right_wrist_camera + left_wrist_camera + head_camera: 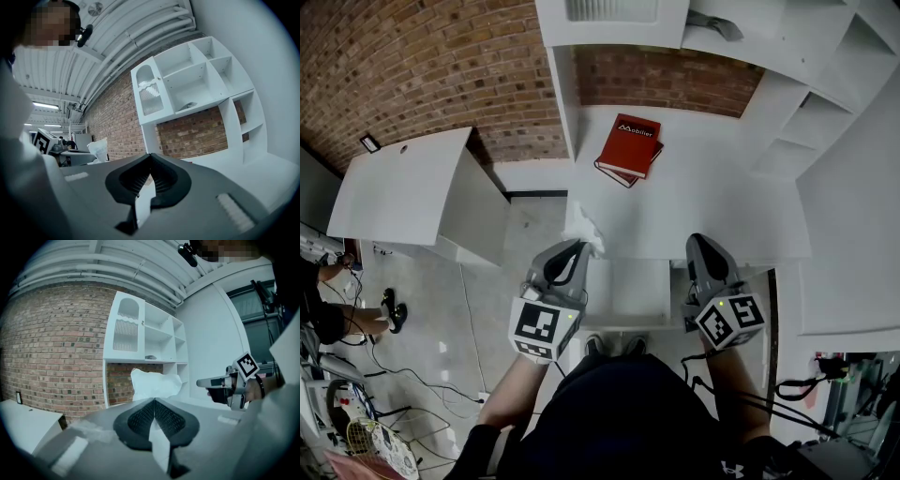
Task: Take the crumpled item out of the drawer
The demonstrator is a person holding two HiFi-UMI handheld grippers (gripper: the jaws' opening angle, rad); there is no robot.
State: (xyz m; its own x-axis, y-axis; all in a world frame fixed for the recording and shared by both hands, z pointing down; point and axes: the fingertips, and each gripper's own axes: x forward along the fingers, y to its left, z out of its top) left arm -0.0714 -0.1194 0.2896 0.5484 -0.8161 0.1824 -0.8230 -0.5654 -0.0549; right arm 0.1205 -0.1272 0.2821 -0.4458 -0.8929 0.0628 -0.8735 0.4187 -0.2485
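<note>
My left gripper (154, 401) has its fingers clenched on the crumpled white paper (154, 382), which sticks up past their tips, clear of the open drawer (623, 292), by the worktop's (712, 211) front edge. My right gripper (151, 157) is level beside it, fingers closed on nothing. A red book (628, 145) lies farther back.

Your head view is softly, evenly lit: the white desk (712, 211) is bright without glare, and straight edges bow toward the corners. Both gripper views are dimmer, bluish, ringed in black. The crumpled paper (154, 383) pinched in your left claw (154, 400) shows sharp while the claw's near body blurs; a ceiling strip light (46, 106) glows left of your right claw (150, 158)
</note>
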